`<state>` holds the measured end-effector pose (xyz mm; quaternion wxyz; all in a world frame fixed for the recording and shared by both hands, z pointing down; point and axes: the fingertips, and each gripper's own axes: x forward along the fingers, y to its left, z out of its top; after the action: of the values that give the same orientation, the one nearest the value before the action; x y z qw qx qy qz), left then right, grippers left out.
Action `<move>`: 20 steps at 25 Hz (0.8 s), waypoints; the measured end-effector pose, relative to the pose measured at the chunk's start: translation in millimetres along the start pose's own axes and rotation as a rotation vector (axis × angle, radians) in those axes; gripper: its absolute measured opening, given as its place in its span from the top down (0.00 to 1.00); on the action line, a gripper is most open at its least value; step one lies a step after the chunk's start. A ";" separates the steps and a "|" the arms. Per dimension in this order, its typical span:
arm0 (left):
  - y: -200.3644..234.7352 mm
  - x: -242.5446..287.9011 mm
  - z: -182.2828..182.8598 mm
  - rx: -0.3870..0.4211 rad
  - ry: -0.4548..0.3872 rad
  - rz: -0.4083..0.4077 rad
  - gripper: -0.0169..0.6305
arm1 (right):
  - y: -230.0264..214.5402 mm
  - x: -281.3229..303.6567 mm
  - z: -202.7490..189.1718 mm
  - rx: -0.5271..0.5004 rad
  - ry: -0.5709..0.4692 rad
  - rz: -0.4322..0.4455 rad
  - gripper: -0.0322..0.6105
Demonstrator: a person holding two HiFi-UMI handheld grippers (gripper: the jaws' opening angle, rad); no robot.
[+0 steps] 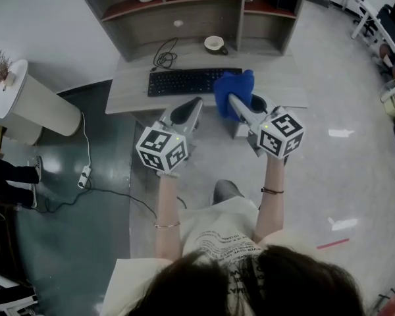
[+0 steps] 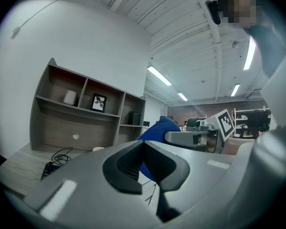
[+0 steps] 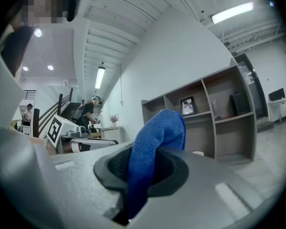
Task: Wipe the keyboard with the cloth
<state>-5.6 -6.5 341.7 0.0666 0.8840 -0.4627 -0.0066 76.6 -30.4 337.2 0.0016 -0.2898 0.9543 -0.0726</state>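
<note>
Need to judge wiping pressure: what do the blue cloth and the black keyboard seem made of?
The blue cloth looks like soft fabric, likely microfibre: it has a fuzzy, ribbed, matt nap and bends limply in the right gripper. The keyboard is probably matt black plastic, with no glare on its keys, but it is too small to be sure.

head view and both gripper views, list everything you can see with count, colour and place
keyboard: one, black, on the desk
cloth: one, blue, at the keyboard's right end, held up
desk: one, pale wood, under the shelf unit
cable: one, black, coiled behind the keyboard
cup: one, white, on the desk behind the keyboard
shelf unit: one, grey-brown, at the back of the desk
picture frame: one, black, on a shelf
round table: one, white, left of the desk
power strip: one, white, on the floor
left gripper: one, grey, jaws together, empty
right gripper: one, grey, jaws clamped on the cloth
</note>
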 end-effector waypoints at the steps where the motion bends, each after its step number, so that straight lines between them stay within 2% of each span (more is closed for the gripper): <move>1: 1.3 1.3 -1.3 -0.005 0.001 0.000 0.97 | -1.6 1.0 -0.9 0.001 0.004 -0.002 0.86; 7: 11.3 17.2 -7.1 -0.037 0.003 -0.001 0.97 | -15.7 8.8 -2.8 0.002 0.023 -0.006 0.86; 20: 48.0 70.8 -0.1 -0.052 0.004 0.007 0.97 | -72.5 47.9 4.7 -0.002 0.047 -0.006 0.86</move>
<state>-4.4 -91.5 351.3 0.0904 0.8804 -0.4653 -0.0168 77.0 -117.1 344.6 -0.0214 -0.2908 0.9533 -0.0784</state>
